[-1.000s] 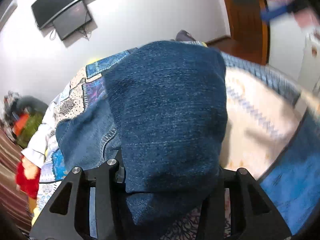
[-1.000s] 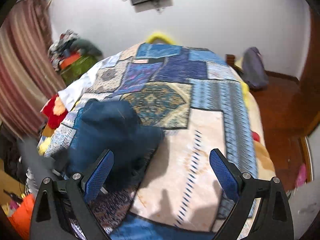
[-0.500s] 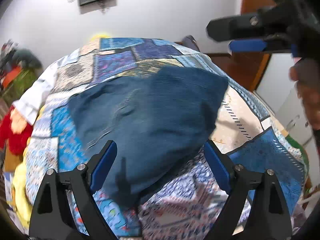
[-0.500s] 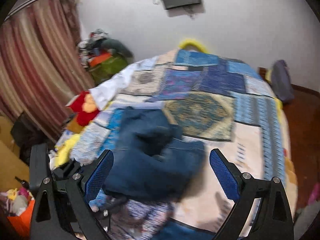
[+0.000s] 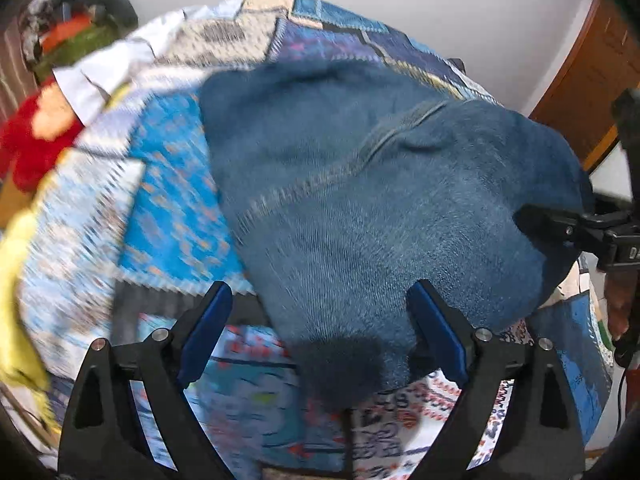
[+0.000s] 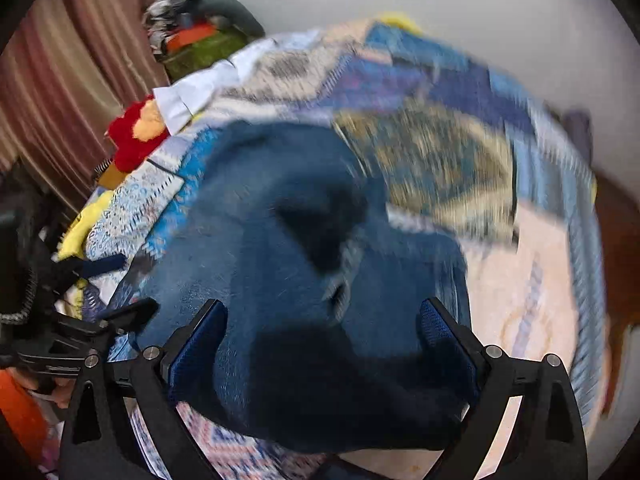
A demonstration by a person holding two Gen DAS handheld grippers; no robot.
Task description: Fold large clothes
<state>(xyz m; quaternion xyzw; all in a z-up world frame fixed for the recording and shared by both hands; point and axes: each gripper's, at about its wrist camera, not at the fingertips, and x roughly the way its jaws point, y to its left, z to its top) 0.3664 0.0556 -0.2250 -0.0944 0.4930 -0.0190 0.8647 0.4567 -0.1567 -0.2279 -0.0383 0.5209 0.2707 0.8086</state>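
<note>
A pair of dark blue jeans lies folded in a thick bundle on the patchwork bedspread. My left gripper is open, low over the near edge of the jeans, its blue pads either side of the cloth. My right gripper is open too, close over the jeans from the other side, with the near fold between its pads. The right gripper also shows at the right edge of the left wrist view.
A red and yellow plush toy lies at the bed's left edge. A heap of clothes is piled in the far corner. Striped curtains hang on the left. A wooden door stands right.
My left gripper let go of the jeans and opened; the jeans dropped onto the bed. Both grippers have since moved down close over the folded bundle.
</note>
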